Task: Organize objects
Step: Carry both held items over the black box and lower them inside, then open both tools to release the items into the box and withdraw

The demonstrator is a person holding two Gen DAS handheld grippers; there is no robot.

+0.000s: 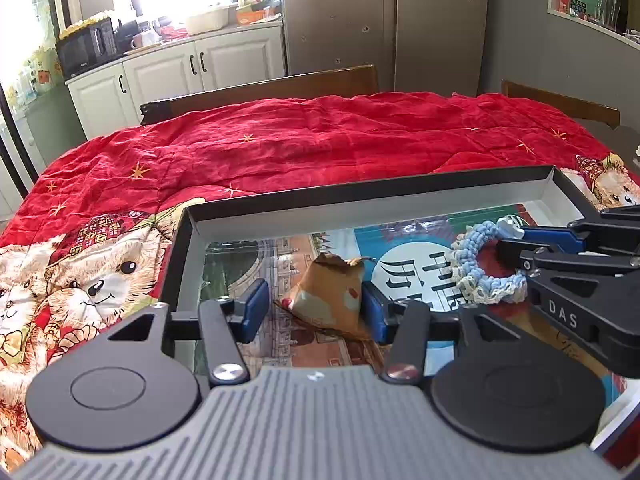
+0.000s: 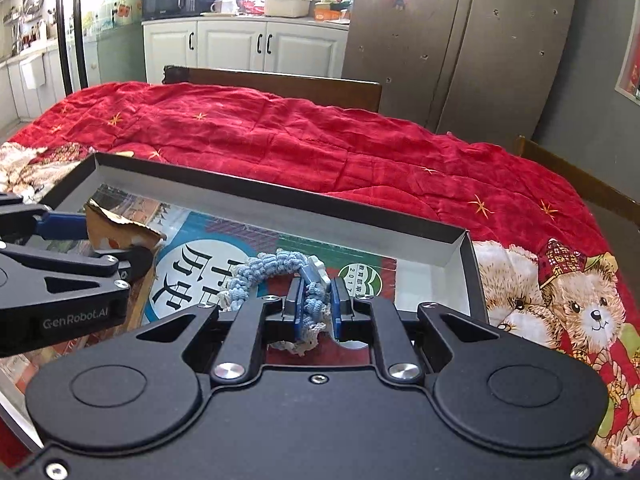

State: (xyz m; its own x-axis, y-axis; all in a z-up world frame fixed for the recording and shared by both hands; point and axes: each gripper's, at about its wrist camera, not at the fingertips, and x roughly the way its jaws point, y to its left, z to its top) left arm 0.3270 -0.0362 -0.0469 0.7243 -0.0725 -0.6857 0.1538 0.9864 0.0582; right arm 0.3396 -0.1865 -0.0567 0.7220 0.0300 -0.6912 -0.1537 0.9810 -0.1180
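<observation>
A shallow black box (image 1: 360, 210) with pale inner walls lies on the red quilt, and a printed cover with large characters lines its floor. A small tan fabric pouch (image 1: 328, 288) with red marks rests on that floor between the blue pads of my left gripper (image 1: 316, 310). The jaws stand open, with a gap at the left pad. My right gripper (image 2: 316, 304) is shut on a blue and cream crocheted ring (image 2: 260, 268), which hangs low over the right part of the box (image 2: 280, 210). The right wrist view also shows the left gripper (image 2: 112, 240) at the pouch (image 2: 120, 228).
A red quilt (image 1: 320, 148) with teddy bear prints covers the table around the box. Wooden chair backs (image 1: 280, 88) stand at the far edge. Behind them are white cabinets (image 1: 168, 72), a microwave (image 1: 86, 46) and a steel fridge (image 1: 384, 20).
</observation>
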